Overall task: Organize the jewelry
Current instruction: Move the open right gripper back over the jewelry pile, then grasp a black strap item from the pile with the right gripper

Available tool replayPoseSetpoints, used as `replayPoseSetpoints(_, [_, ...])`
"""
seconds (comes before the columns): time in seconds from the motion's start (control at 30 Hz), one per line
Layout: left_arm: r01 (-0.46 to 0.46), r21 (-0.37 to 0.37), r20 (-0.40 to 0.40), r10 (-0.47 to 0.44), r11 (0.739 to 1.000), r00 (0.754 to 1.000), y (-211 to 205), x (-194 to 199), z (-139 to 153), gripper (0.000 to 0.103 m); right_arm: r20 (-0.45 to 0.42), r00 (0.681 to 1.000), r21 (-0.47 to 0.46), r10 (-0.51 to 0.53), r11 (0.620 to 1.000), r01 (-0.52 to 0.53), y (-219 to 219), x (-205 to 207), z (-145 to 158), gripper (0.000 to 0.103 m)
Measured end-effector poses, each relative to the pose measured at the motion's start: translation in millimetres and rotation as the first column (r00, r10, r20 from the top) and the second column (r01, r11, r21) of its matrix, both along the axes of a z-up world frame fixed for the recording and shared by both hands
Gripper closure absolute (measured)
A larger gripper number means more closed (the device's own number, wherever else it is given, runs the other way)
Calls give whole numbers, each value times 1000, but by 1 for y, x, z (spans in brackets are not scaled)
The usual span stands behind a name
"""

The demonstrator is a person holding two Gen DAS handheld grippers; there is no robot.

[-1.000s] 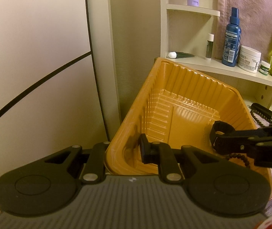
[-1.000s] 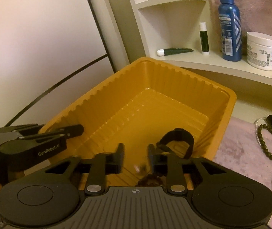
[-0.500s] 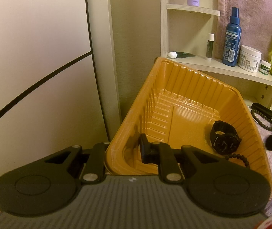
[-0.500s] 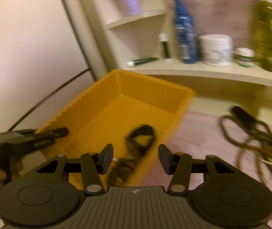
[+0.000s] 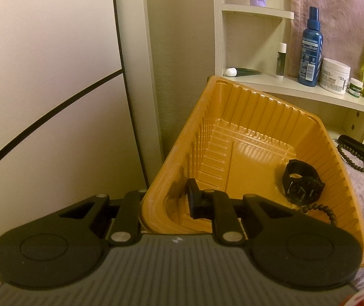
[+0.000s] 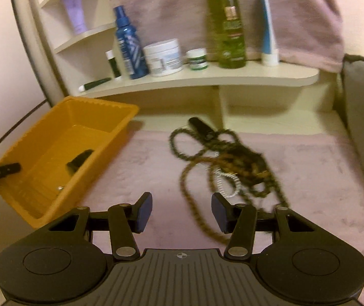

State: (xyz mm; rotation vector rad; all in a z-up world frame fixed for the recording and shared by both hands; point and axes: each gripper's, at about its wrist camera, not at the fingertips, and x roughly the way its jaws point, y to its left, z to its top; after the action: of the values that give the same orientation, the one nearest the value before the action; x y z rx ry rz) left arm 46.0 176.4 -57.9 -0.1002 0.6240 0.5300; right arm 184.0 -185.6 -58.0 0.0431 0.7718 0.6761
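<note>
An orange ribbed plastic tray (image 5: 258, 107) stands at the left of a pink cloth. My left gripper (image 5: 166, 204) is shut on the tray's near-left rim, one finger inside and one outside. A black wristwatch (image 5: 302, 185) and a brown bead bracelet (image 5: 319, 207) lie inside the tray. In the right wrist view the tray (image 6: 110, 137) is at the left, with the watch (image 6: 78, 162) in it. My right gripper (image 6: 180, 213) is open and empty above the cloth. A tangle of bead necklaces (image 6: 222, 163) with a black clip lies just ahead of it.
A low cream shelf (image 6: 207, 81) behind holds a blue spray bottle (image 6: 129, 48), a white cream jar (image 6: 165, 57), a green bottle (image 6: 229, 28) and tubes. A grey cushion (image 6: 363, 127) bounds the right side. A pale wall panel (image 5: 54, 76) is at the left.
My right gripper let go of the watch into the tray, opened, and swung right and back toward the necklace tangle. My left gripper has kept its hold on the tray rim.
</note>
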Motion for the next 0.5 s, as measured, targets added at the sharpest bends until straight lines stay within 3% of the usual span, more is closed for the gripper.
replayPoseSetpoints(0.5, [1,-3,-4,-1,1000,1000,1,0,-1,86,71,991,-34,110,994,-108,29,79,-5,51])
